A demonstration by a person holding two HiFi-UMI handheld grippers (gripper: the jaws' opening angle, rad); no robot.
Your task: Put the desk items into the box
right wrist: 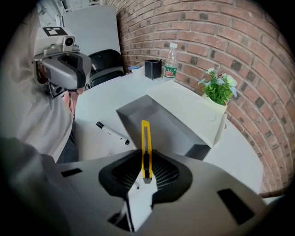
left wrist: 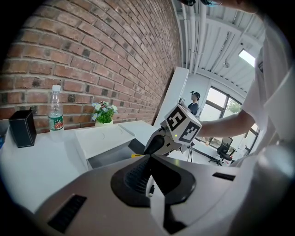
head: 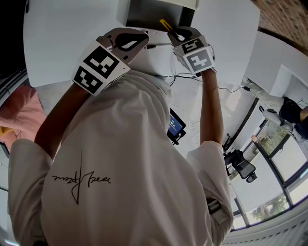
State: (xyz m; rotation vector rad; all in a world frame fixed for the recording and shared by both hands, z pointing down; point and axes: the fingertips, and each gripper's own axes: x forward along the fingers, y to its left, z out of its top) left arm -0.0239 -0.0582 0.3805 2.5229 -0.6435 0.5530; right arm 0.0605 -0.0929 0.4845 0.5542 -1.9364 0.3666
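My right gripper is shut on a yellow utility knife that sticks out forward, over the near edge of the open grey box. The box's white lid lies folded back to the right. A black-and-white marker lies on the table left of the box. In the head view the right gripper holds the knife at the box. My left gripper is shut on nothing, beside the right gripper and short of the box. The left gripper hovers at the box's left.
A water bottle and a black holder stand at the table's far side by the brick wall. A small potted plant sits behind the lid. My shirt fills most of the head view. An office chair stands behind the table.
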